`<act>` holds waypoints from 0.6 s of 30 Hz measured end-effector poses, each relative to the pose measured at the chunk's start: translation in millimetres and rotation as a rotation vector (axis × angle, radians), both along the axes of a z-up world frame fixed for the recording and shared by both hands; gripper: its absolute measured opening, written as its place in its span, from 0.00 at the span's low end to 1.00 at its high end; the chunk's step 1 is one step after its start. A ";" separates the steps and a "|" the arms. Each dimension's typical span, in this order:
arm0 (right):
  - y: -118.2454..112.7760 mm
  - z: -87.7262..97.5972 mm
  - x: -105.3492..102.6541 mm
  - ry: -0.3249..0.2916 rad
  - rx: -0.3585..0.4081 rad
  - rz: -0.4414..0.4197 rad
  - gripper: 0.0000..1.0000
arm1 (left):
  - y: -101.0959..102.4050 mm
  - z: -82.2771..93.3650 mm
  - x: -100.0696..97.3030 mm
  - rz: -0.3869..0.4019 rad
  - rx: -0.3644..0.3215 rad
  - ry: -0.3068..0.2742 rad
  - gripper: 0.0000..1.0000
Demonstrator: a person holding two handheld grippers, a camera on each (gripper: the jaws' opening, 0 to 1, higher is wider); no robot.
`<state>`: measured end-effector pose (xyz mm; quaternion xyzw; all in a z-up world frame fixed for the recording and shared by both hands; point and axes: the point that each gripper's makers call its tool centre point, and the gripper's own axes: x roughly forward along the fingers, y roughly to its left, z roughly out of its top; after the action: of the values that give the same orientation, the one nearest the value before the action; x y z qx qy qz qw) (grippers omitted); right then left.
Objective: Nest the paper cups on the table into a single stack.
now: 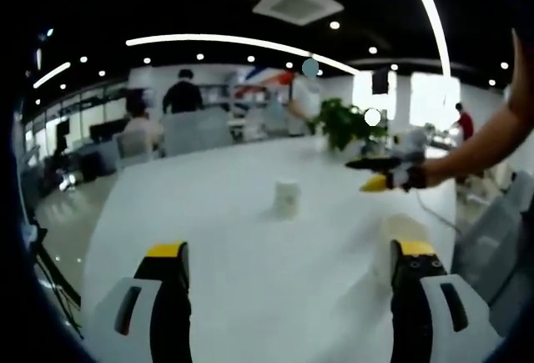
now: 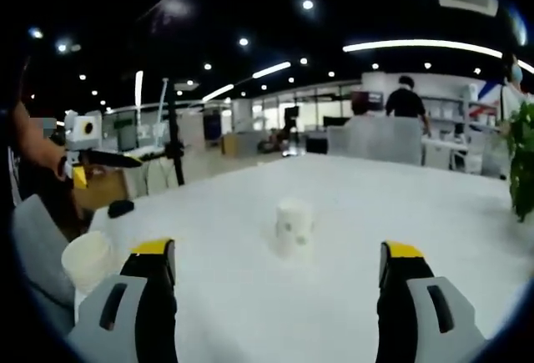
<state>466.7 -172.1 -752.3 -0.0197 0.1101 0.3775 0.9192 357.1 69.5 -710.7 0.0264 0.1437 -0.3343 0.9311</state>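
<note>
No readable writing on anything, too blurry. One paper cup [image 1: 287,197] stands upright mid tabletop [image 1: 250,279], long axis vertical; whether its mouth is up or down, can't tell. Another cup [image 2: 88,259] sits near the tabletop's edge, just beside the right hand-held gripper [image 2: 275,275], which is wide open, holding nothing. The left hand-held gripper [image 1: 288,275] is also spread, empty. A potted plant [image 1: 346,121] sits at the far side.

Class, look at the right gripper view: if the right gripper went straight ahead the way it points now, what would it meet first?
Probably the paper cup standing on the white table, roughly centred between the open jaws of the right gripper. Nothing lies before it, though depth is hard to judge.
</note>
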 end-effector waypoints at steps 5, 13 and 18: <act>8.0 -9.1 11.4 0.005 -0.004 0.001 1.00 | -1.6 -0.4 -1.5 -0.008 0.001 -0.006 0.99; 22.5 -9.1 27.5 -0.005 -0.022 0.028 1.00 | -4.8 -3.5 -1.6 -0.010 -0.004 0.002 0.99; 27.0 -10.2 41.3 -0.011 -0.021 0.026 0.99 | -7.8 -3.9 -2.9 -0.016 -0.008 0.003 0.99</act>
<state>508.1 -145.1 -762.5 -0.0327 0.1087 0.3882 0.9145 354.1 61.7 -714.6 0.0233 0.1434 -0.3423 0.9283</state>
